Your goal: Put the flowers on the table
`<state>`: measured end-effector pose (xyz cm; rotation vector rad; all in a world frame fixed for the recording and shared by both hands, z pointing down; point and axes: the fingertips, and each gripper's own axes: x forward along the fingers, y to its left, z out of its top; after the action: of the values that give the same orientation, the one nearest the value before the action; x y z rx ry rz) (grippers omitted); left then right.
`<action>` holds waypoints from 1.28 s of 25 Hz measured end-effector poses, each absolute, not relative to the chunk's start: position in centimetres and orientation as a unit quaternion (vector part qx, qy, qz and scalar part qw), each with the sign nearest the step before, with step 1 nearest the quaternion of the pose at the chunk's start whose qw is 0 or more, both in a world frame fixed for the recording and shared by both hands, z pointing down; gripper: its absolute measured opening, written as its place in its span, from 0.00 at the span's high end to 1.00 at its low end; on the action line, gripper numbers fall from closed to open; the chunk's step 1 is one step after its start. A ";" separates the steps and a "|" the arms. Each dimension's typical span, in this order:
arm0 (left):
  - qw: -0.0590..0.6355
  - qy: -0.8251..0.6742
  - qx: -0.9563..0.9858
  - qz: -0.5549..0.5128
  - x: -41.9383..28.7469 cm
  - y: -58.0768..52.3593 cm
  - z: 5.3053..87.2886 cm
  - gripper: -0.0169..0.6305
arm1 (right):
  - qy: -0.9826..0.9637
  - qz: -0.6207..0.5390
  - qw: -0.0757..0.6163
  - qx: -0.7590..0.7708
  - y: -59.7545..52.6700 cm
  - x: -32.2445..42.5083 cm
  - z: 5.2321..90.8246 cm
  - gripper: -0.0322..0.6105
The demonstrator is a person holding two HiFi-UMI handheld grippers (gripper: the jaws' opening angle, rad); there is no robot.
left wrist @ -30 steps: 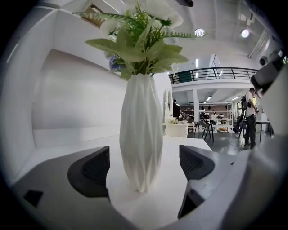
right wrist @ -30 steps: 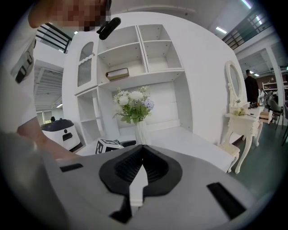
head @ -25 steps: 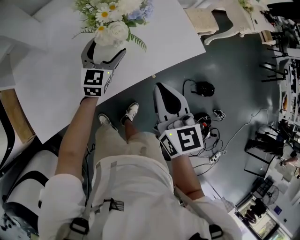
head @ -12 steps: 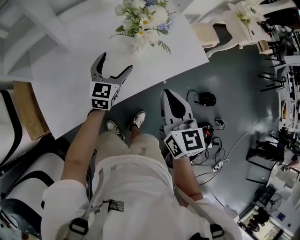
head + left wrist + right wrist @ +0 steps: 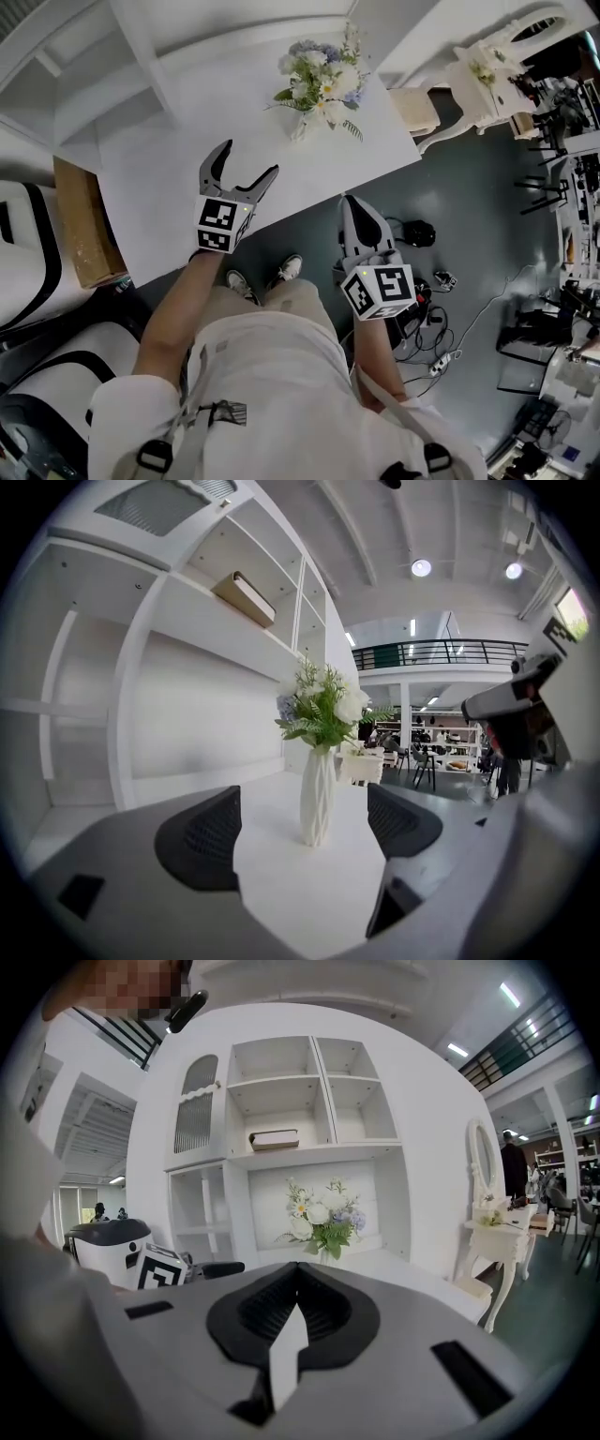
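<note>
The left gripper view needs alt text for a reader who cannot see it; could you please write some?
A white vase of white flowers and greenery stands on a white table, seen beyond the left gripper, whose open jaws hold nothing and have just been closing slightly. White shelving rises behind it.

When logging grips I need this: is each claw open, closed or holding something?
Left claw: open, just closing slightly, nothing between its jaws.
Right claw: closed, empty.

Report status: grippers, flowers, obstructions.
Left gripper open, just closing a little, empty. Right gripper shut, empty. Flowers in vase, upright on table. Nothing in the way.
</note>
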<state>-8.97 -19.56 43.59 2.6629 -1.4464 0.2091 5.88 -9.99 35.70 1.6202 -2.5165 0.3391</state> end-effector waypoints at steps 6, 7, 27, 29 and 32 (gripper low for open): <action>0.059 -0.497 0.864 0.059 -11.2 -18.6 41.4 0.73 | -0.831 0.102 0.057 0.543 -10.6 6.2 34.1 0.94; 0.060 -0.501 0.861 0.056 -11.6 -18.5 40.9 0.76 | -0.831 0.099 0.055 0.545 -10.8 6.4 33.7 0.94; -0.016 -0.538 0.843 0.001 -12.2 -20.7 28.1 0.94 | -0.815 0.066 0.001 0.576 -16.9 14.3 28.4 0.94; -0.024 -0.541 0.841 -0.007 -12.0 -20.8 27.2 0.94 | -0.814 0.061 0.000 0.577 -17.3 15.1 28.2 0.94; -0.033 -0.546 0.837 -0.021 -12.0 -20.7 25.9 0.94 | -0.813 0.053 0.000 0.581 -17.7 16.2 27.7 0.94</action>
<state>-11.96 -20.69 25.86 2.6858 -1.7536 -0.0658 16.17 -17.74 27.69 1.8233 -2.5520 0.1658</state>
